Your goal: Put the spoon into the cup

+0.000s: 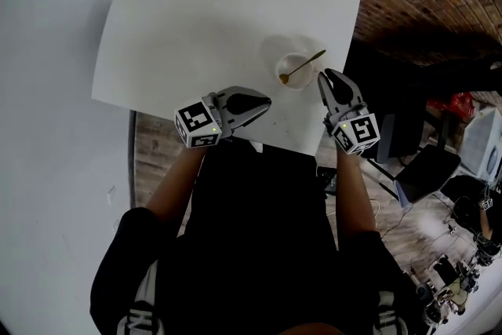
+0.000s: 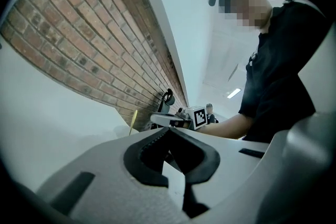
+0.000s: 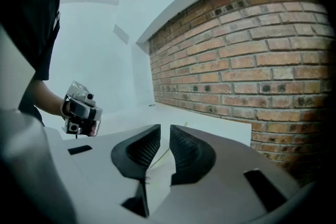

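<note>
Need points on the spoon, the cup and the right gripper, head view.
spoon (image 1: pixel 304 65): head view, middle of the handle.
cup (image 1: pixel 302 85): head view, the rim on the side nearest the person.
right gripper (image 1: pixel 327 74): head view, midway between its fingertips.

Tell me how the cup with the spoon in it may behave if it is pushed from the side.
The cup looks thin and translucent, so it is probably light and may slide on the smooth white table. The spoon leans out over its rim, so a high push might tip it toward that side.
</note>
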Demonstrator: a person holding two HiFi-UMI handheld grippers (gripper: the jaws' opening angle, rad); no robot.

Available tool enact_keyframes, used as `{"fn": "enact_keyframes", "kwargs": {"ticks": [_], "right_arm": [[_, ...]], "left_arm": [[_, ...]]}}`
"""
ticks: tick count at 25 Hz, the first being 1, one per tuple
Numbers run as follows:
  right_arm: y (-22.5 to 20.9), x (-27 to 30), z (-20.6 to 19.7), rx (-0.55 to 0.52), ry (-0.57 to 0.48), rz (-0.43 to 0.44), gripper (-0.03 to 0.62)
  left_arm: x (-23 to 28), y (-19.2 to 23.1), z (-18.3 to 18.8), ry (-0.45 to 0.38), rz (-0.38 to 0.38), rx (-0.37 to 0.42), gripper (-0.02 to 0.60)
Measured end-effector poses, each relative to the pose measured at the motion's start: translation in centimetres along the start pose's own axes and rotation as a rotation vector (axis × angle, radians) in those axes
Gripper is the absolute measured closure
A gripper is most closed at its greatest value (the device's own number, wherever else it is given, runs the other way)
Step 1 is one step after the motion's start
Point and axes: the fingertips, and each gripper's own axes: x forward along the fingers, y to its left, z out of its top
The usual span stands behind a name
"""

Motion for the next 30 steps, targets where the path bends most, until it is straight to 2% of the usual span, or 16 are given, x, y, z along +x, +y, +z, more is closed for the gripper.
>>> {"fn": "enact_keyframes", "kwargs": {"ticks": [6,12,14,19,24,28,30], "right_arm": [[1.5,-2.4,6.8,-0.044,-0.117,0.017,0.577],[4.7,-7.3,14.4,-0.146,-0.262,0.061,0.588],[5.3,-9.8,16.6,-0.133,-0.322,0.09,0.588],[6.6,-17.4,20.8,-0.104,-0.419,0.194,0.588],[9.0,-24.5,21.6,-0.058,-0.517,0.314,0.588],[9.5,-29.1,18.0,-0.064,-0.517,0.284,0.588],[9.8,-31.6,16.2,-0.041,-0.53,0.276,0.588]], "left_arm": [[0.0,-2.0,4.8,-0.023,-0.026,0.104,0.565],[0.1,-4.8,10.1,-0.067,-0.063,0.237,0.566],[0.5,-5.9,11.1,-0.073,-0.072,0.279,0.566],[1.3,-9.5,13.4,-0.096,-0.039,0.367,0.566],[1.6,-13.6,13.4,-0.085,-0.001,0.409,0.566],[2.8,-18.1,11.8,-0.15,-0.027,0.317,0.565],[3.5,-20.4,10.3,-0.144,-0.029,0.301,0.565]]}}
